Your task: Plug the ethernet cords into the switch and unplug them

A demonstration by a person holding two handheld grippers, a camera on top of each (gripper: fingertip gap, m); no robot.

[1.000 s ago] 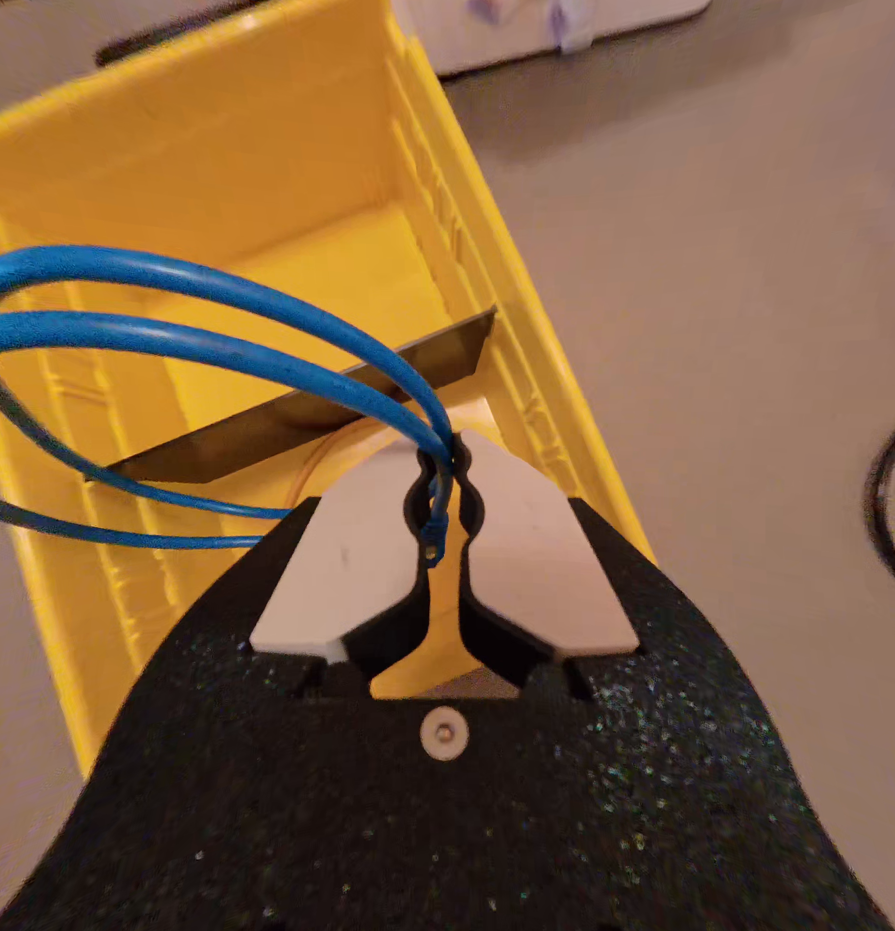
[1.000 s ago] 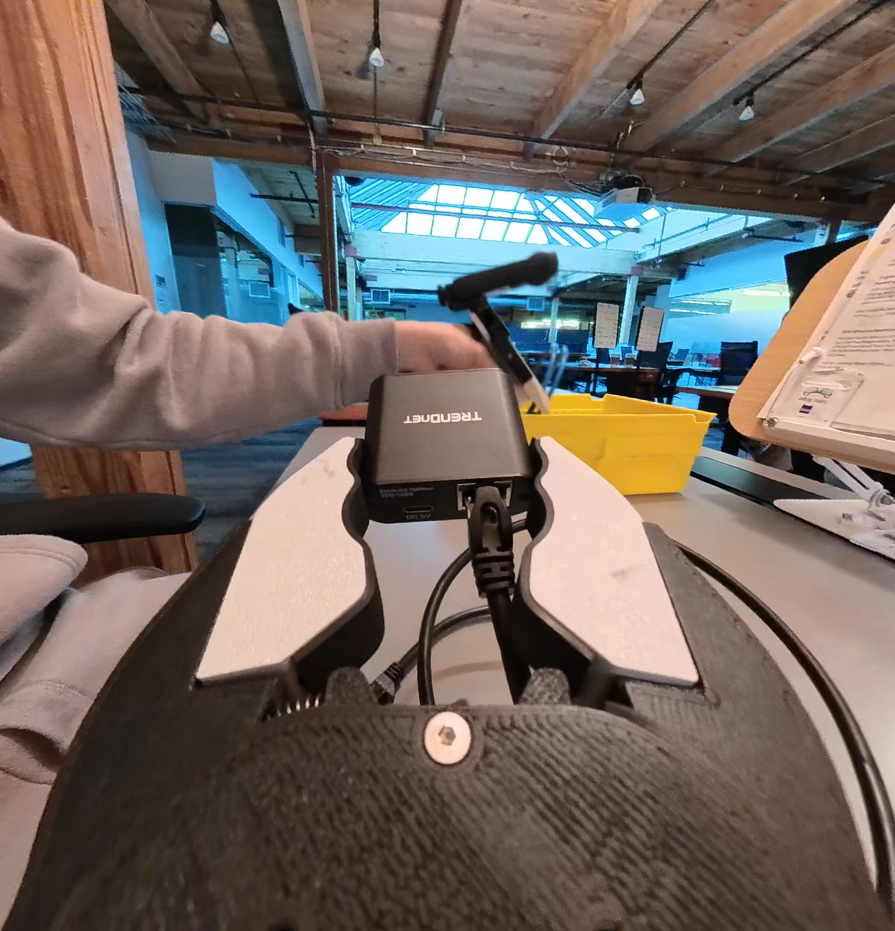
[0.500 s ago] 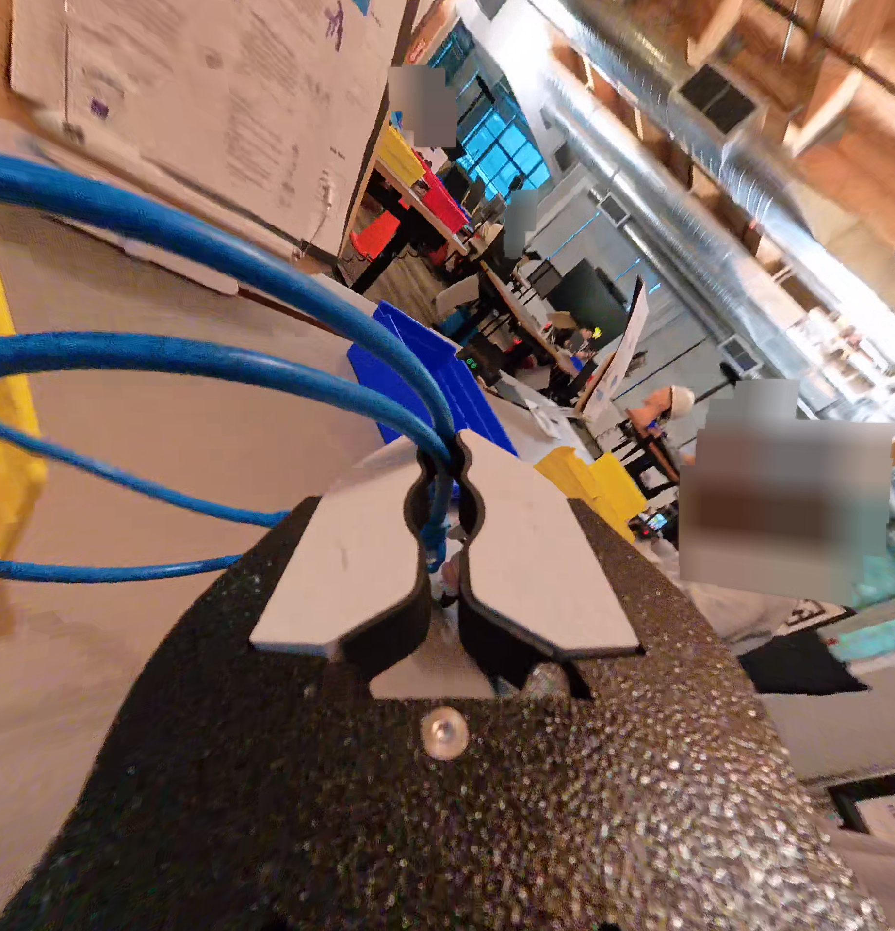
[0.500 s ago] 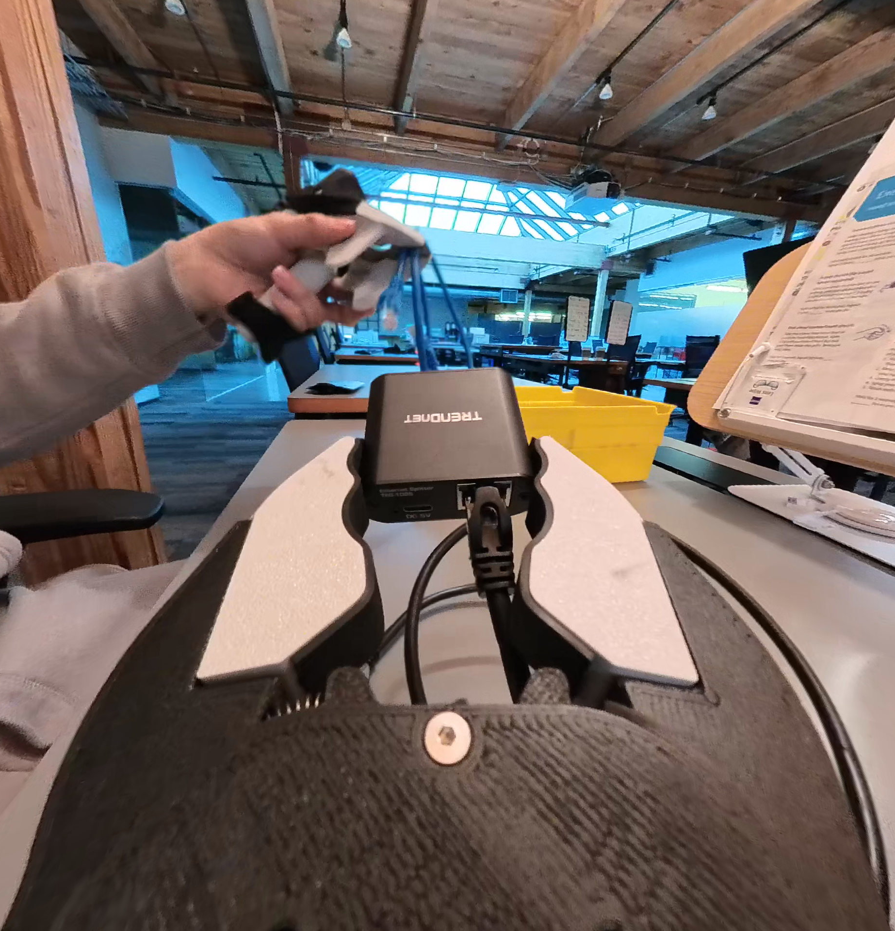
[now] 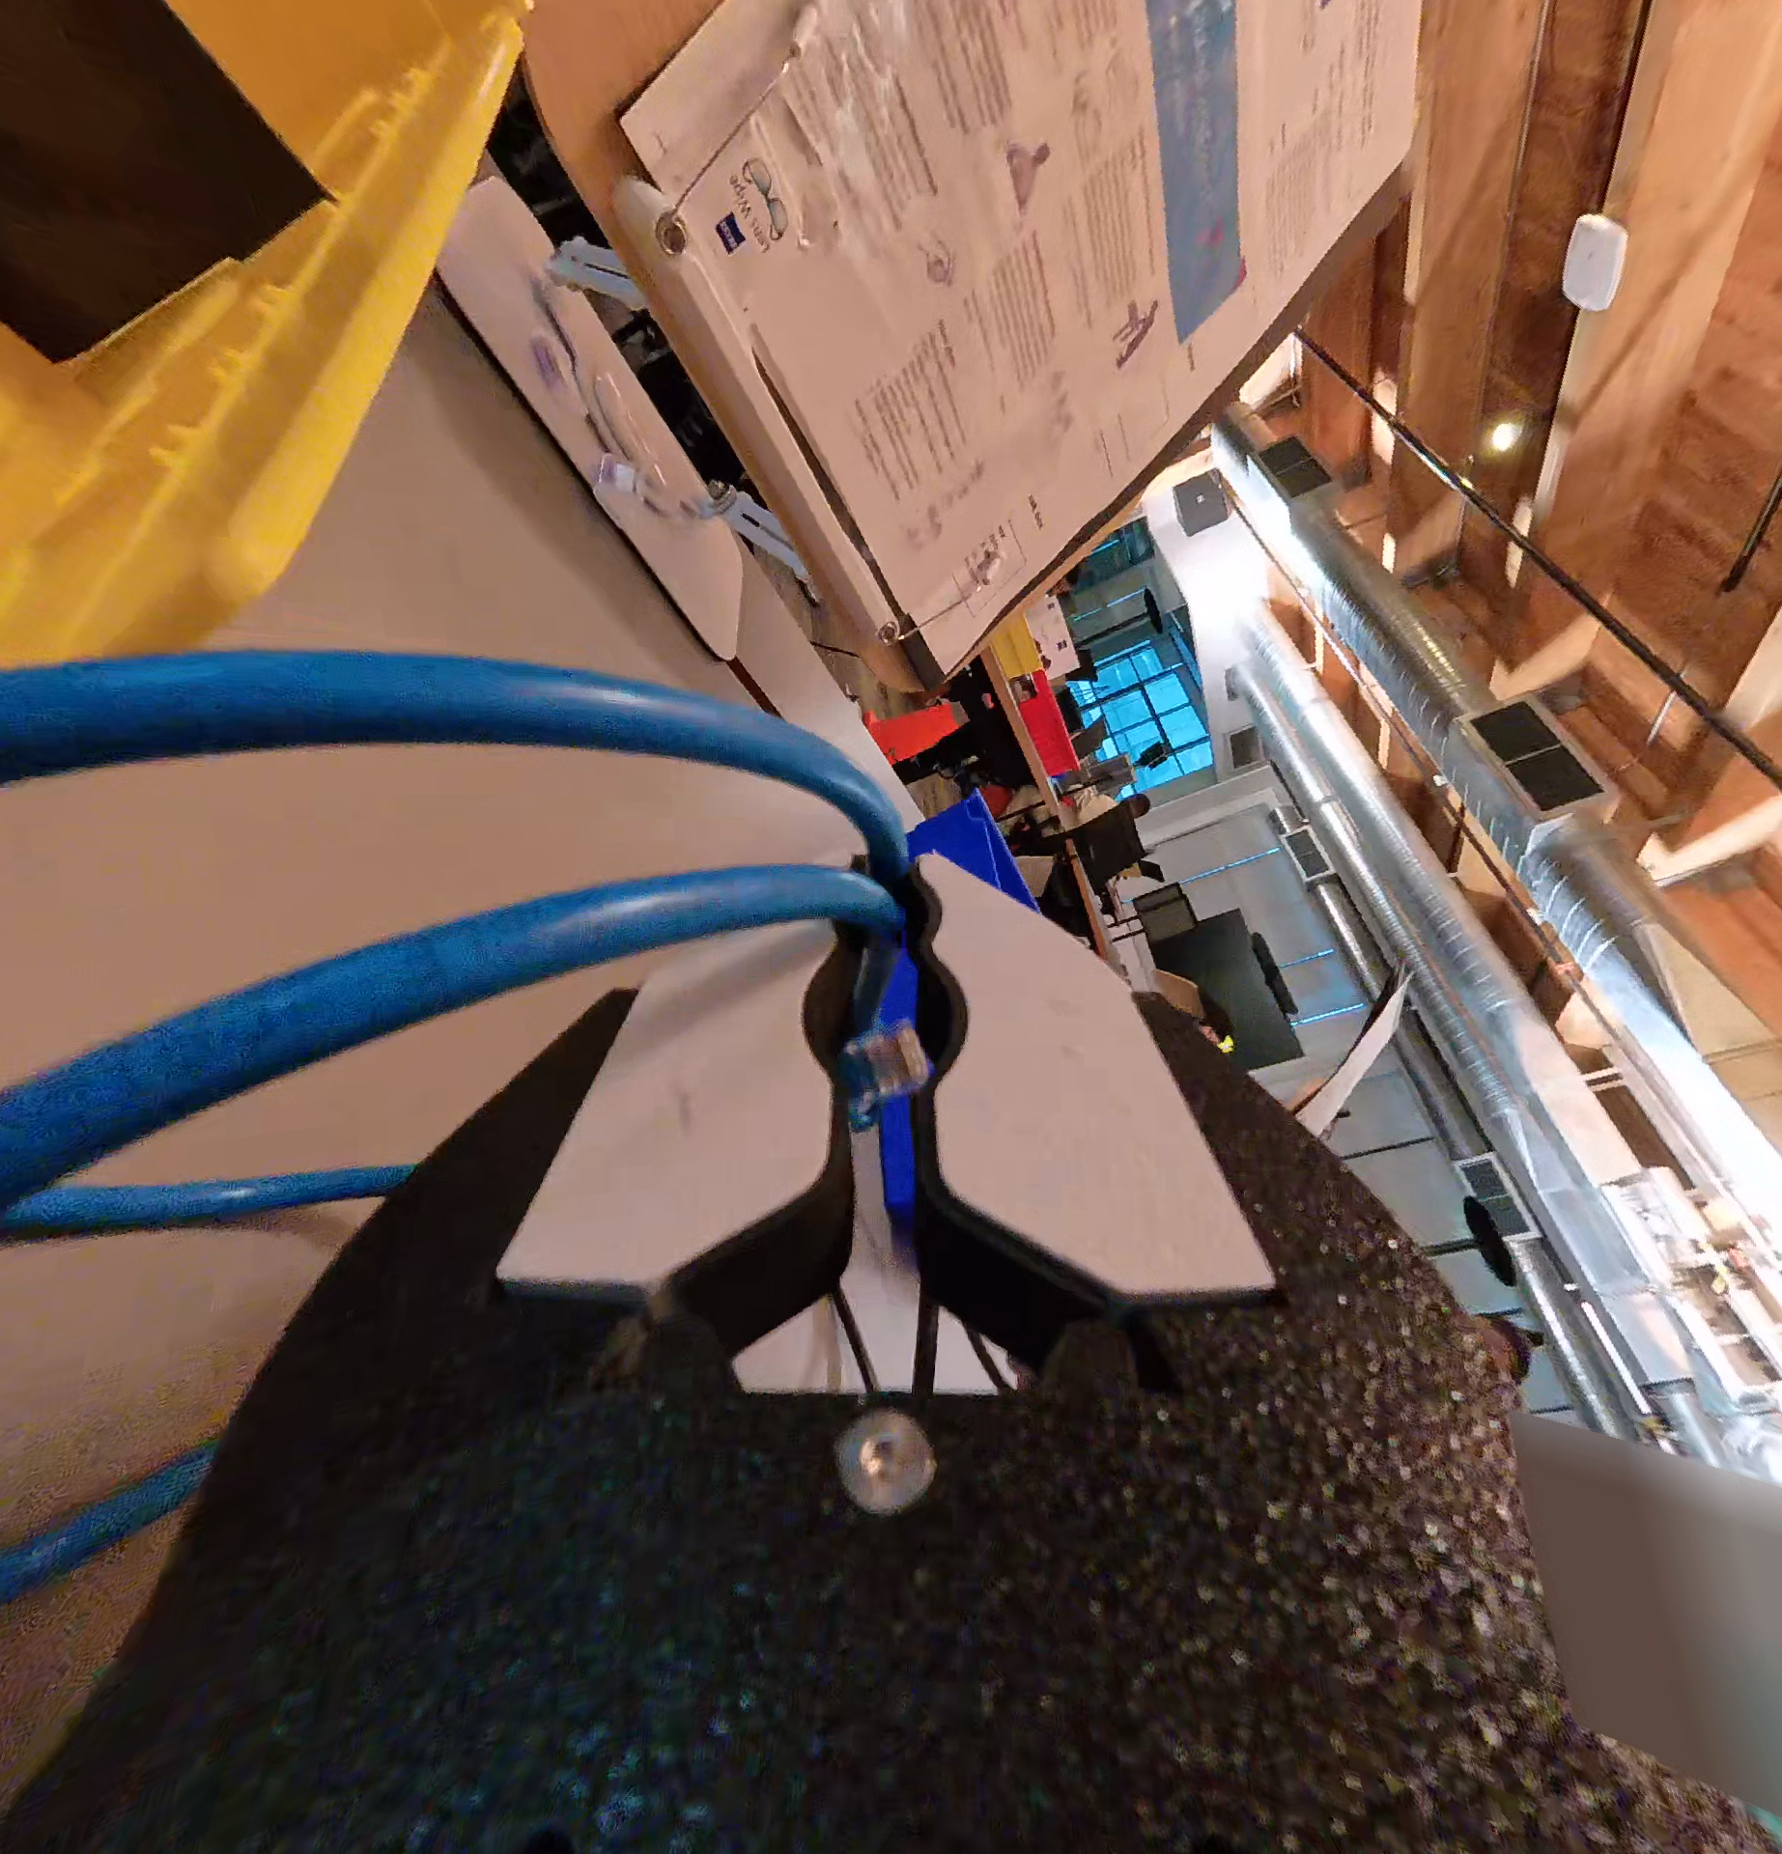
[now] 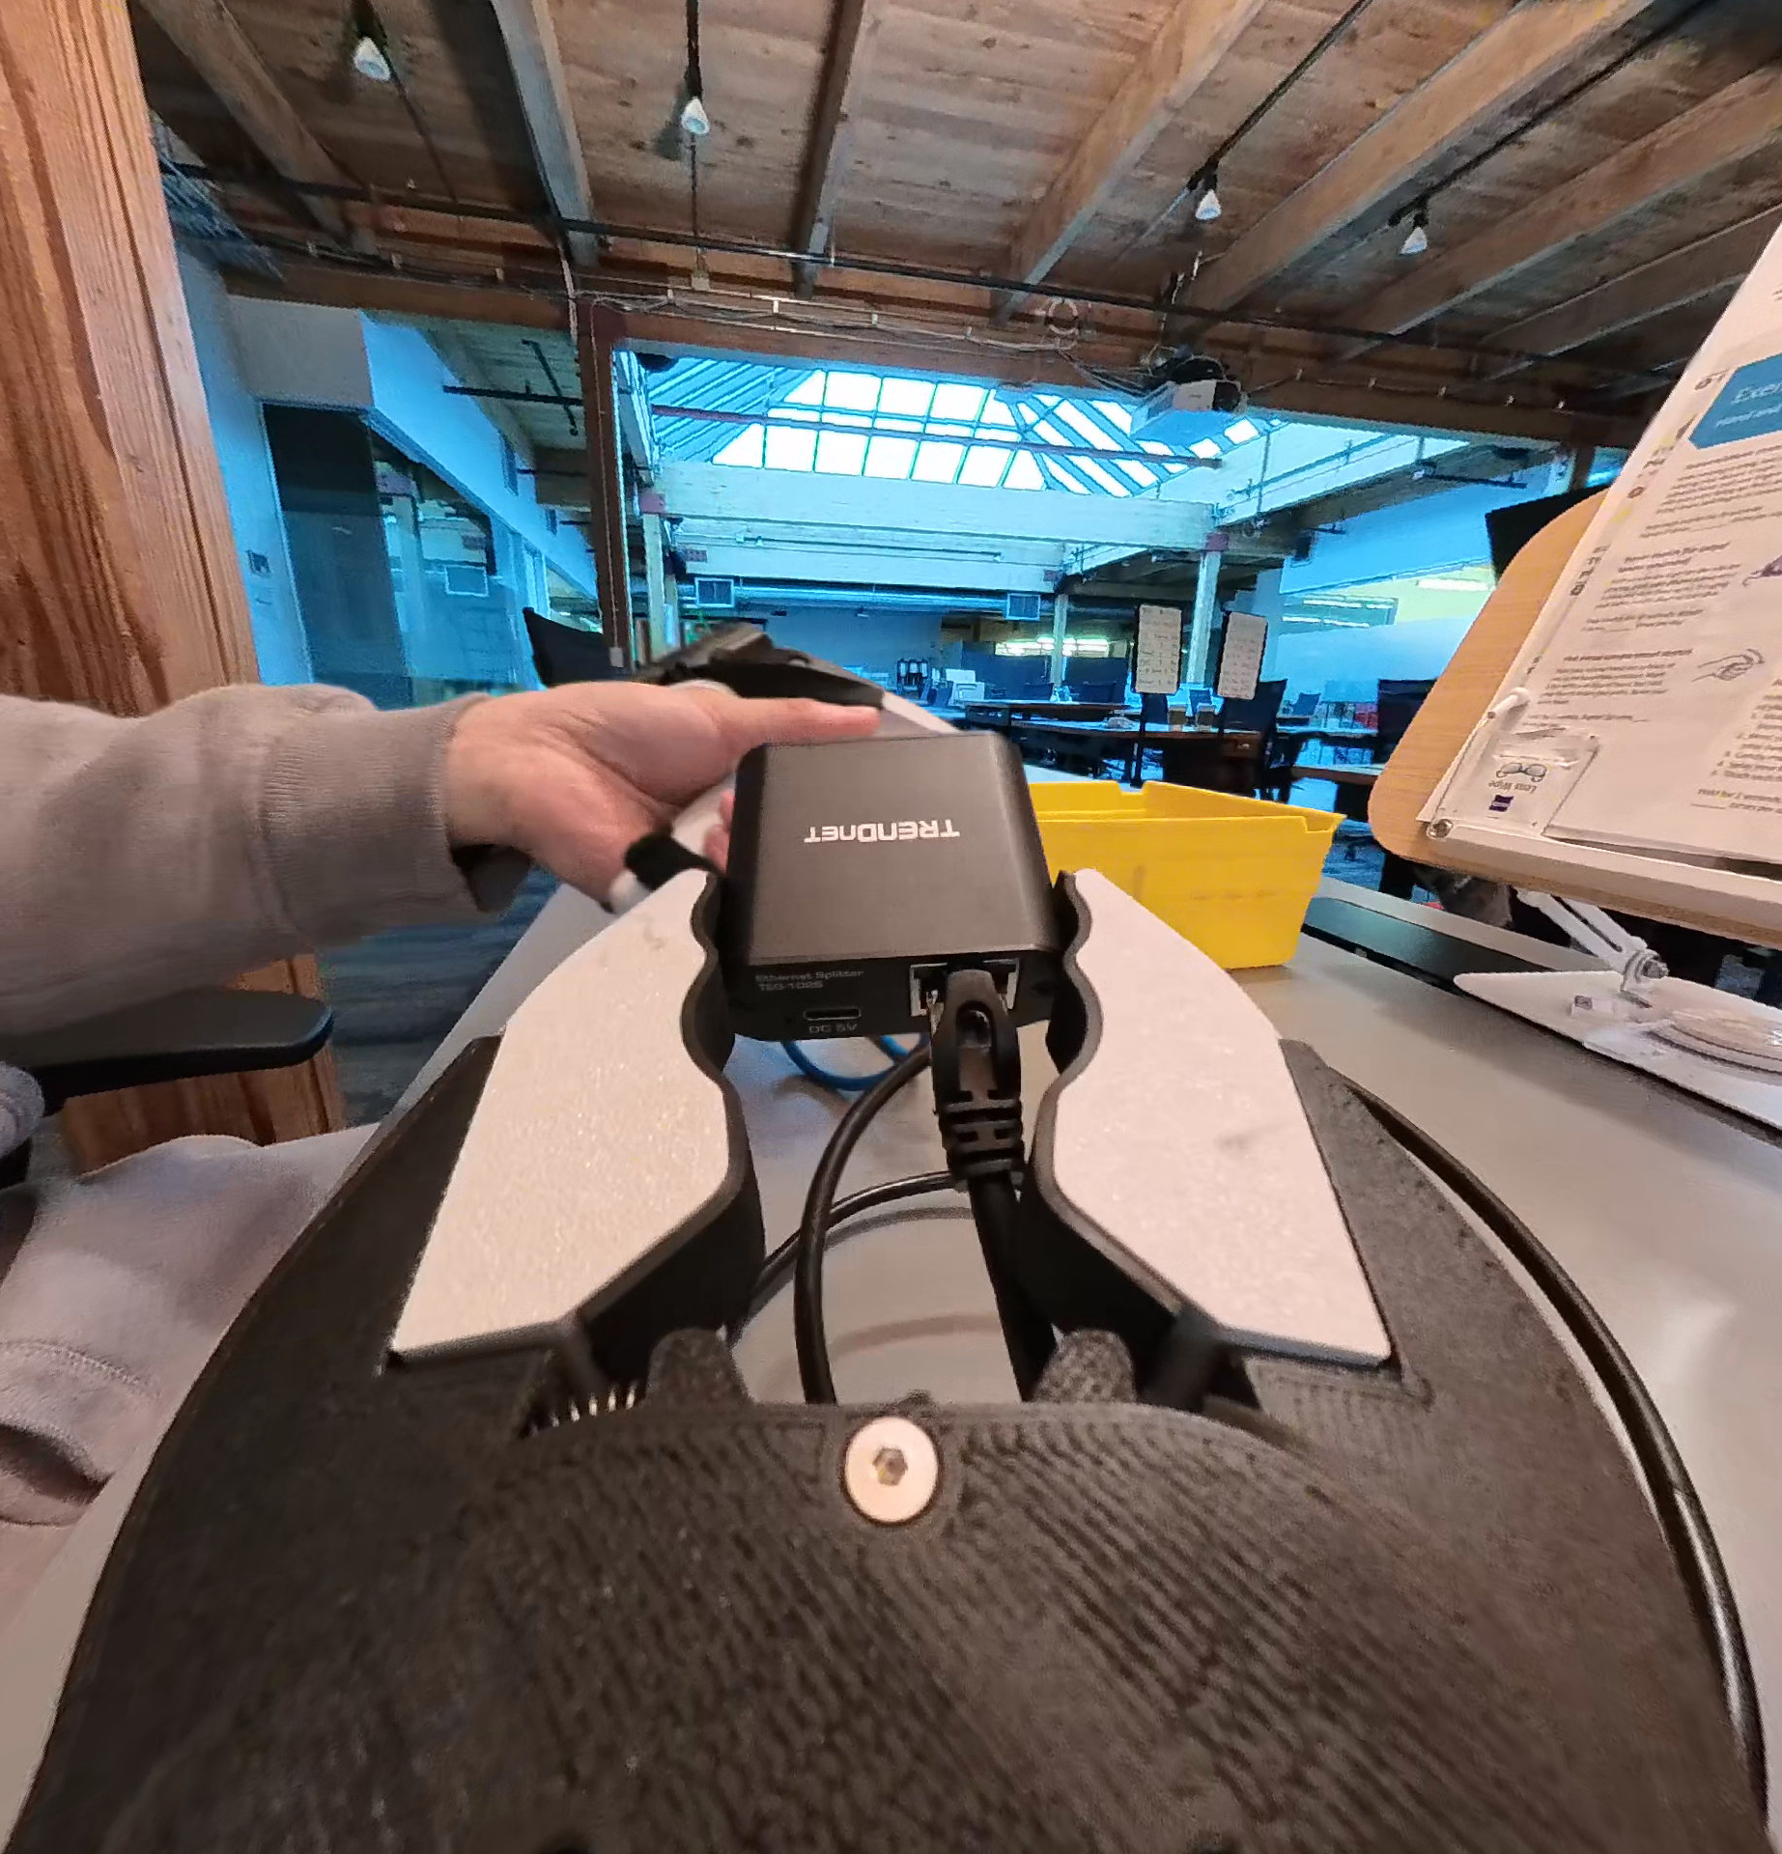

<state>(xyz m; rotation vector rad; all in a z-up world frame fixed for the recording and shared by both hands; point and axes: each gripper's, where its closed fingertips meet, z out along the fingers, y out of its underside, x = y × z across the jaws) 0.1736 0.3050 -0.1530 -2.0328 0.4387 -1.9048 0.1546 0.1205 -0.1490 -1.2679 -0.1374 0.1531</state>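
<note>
My right gripper [image 6: 892, 898] is shut on a black switch [image 6: 887, 853] and holds it above the grey table [image 6: 1469, 1204]. A black ethernet cord [image 6: 977, 1094] is plugged into the switch's near face, in the left of two ports. My left gripper [image 5: 907, 888] is shut on a blue ethernet cord [image 5: 415, 702]. The cord's clear plug [image 5: 881, 1063] hangs back between the fingers, and its loops run off to the left. In the right wrist view a hand [image 6: 606, 773] holds the left gripper just behind the switch, its tips hidden. A bit of blue cord [image 6: 846, 1068] shows under the switch.
A yellow bin [image 6: 1178, 863] stands on the table behind the switch and also shows in the left wrist view [image 5: 164, 401]. A tilted board with printed sheets [image 6: 1619, 702] on a white stand is at the right. A wooden post [image 6: 64, 401] is at the left.
The left gripper came away from the yellow bin, swung up, then dropped to just behind the switch, still gripping the blue cord. The right gripper and switch stayed put.
</note>
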